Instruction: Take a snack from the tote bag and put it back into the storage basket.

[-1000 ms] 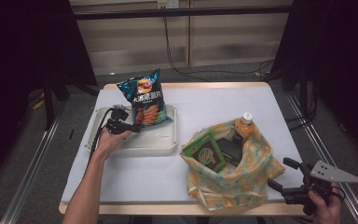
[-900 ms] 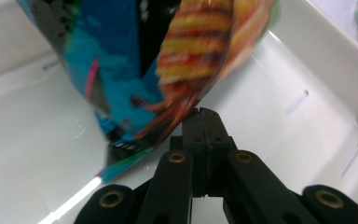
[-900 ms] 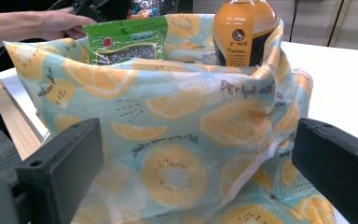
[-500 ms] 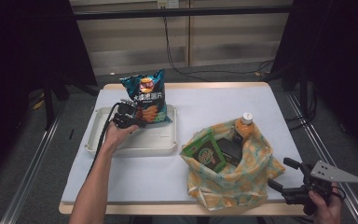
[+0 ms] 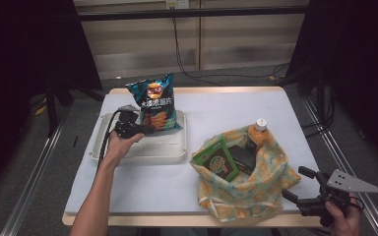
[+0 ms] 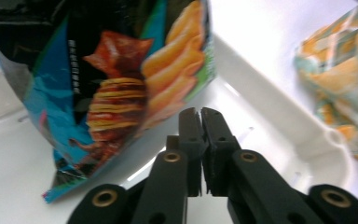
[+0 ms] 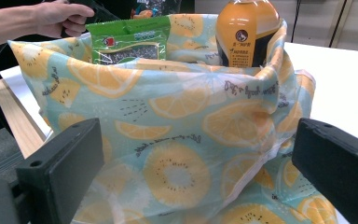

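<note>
I see a glossy, crinkled blue foil crisp bag (image 5: 153, 101) standing in a smooth white plastic tray (image 5: 142, 150). At four o'clock from it sits a soft matt citrus-print cloth bag (image 5: 256, 189). My left gripper (image 6: 200, 116) has matt black plastic jaws.

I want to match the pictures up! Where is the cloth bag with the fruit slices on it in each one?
High view: the fruit bag sits lower right, near the table's front edge.
Left gripper view: the fruit bag is at the right edge, beyond the white tray.
Right gripper view: the fruit bag is in the middle, straight ahead.
Shared landmark: the white table under it.
</note>
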`<control>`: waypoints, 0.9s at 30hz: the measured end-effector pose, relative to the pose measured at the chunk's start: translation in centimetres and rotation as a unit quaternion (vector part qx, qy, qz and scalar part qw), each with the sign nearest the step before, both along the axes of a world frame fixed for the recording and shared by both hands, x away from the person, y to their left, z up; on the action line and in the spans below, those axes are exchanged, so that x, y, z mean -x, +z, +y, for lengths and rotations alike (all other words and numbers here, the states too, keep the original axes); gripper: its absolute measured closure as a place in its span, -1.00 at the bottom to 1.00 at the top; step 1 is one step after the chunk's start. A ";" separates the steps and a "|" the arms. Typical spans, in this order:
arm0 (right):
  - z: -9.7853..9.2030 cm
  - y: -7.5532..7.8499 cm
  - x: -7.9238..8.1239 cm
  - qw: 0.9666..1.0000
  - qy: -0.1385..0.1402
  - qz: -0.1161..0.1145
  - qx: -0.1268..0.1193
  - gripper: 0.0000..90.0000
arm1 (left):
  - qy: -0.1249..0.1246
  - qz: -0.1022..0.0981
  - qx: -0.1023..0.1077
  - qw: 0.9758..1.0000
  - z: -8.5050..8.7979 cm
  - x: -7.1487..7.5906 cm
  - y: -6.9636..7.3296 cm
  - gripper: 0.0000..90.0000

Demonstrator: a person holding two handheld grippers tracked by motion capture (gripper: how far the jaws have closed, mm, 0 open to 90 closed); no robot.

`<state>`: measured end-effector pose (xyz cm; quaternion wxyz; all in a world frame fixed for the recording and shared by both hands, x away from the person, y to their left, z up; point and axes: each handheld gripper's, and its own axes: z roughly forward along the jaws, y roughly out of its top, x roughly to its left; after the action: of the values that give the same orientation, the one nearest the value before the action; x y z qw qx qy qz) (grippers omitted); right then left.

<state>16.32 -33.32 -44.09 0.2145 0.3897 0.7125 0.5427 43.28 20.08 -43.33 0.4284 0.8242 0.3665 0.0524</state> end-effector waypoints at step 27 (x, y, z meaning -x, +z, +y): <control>0.2 0.2 -0.1 1.000 0.000 -0.001 -0.001 -0.96 | -0.020 -0.075 0.057 0.995 -1.5 9.7 3.1 0.22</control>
<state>16.42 -33.08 -43.92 0.2149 0.3894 0.7116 0.5439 33.60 18.53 -40.25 0.5021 0.7994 0.3190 0.0847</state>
